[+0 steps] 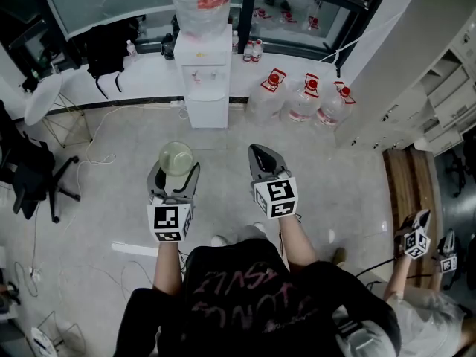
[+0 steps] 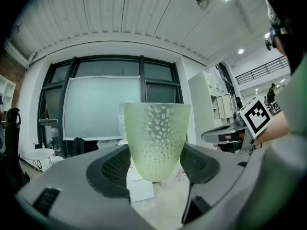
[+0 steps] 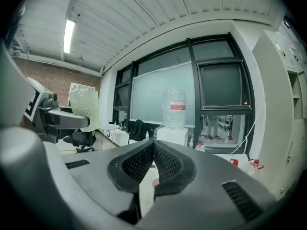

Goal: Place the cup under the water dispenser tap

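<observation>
Holding a pale green, dimpled cup (image 2: 156, 138) upright in the left gripper (image 2: 154, 164), with the jaws parted only as far as the cup's narrow lower wall and pressing on it from both sides. Carrying nothing in the right gripper (image 3: 153, 164), with its ribbed pads meeting at the tips and nothing between them. Standing well apart from the water dispenser (image 1: 204, 73), which is against the window ledge with spare water jugs (image 1: 305, 95) just beside it. Hovering the cup (image 1: 176, 158) over bare floor (image 1: 111, 192), not yet near the tap recess (image 1: 204, 75).

Judging the cup to be light, thin-walled plastic, seemingly empty and probably a little springy. Gripping low on the tapering wall looks workable, the dimpled surface likely helping the pads bite. Squeezing hard on the taper risks flexing the wall or nudging the cup up out of the pads. Staying below the rim also seems sensible, leaving the mouth free under the spout.
</observation>
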Action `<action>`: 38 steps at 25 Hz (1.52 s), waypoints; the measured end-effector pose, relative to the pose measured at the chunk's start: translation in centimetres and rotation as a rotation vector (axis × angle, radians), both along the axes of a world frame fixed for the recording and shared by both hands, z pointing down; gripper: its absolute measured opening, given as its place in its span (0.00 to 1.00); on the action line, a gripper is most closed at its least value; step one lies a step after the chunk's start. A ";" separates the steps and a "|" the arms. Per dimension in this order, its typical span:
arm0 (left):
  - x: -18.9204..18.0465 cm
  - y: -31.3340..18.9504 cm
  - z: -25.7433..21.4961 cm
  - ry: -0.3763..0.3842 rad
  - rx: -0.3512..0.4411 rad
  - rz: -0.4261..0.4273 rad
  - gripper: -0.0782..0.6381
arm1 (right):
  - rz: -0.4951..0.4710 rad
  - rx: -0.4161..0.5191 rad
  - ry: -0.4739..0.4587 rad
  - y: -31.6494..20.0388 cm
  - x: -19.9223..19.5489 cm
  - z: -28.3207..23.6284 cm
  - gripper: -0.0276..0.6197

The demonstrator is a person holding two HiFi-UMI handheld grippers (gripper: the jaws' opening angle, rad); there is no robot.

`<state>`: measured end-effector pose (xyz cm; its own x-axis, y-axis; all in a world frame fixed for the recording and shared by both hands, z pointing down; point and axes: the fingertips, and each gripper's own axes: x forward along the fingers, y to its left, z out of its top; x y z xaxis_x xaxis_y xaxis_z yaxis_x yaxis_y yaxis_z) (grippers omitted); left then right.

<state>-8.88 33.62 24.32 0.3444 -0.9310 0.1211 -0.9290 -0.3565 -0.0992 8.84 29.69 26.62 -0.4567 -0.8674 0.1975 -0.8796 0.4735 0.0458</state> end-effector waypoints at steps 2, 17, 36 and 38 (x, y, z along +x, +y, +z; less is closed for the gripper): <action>-0.4 -0.1 -0.2 -0.001 0.006 0.003 0.57 | 0.002 0.001 0.001 0.0 -0.4 0.0 0.07; -1.6 -3.0 -0.2 -0.010 0.026 0.016 0.57 | 0.002 0.006 0.009 -2.8 -1.6 0.3 0.07; -2.2 -14.6 2.5 -0.025 -0.034 0.011 0.57 | -0.005 -0.055 0.007 -15.2 -2.3 3.1 0.07; -2.2 -16.2 2.7 -0.022 -0.042 0.004 0.57 | -0.010 -0.061 0.009 -17.0 -2.4 3.3 0.07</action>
<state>-11.12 17.38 27.02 0.3447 -0.9237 0.1672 -0.9255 -0.3642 -0.1043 6.46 12.73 29.92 -0.4634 -0.8490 0.2539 -0.8744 0.4846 0.0247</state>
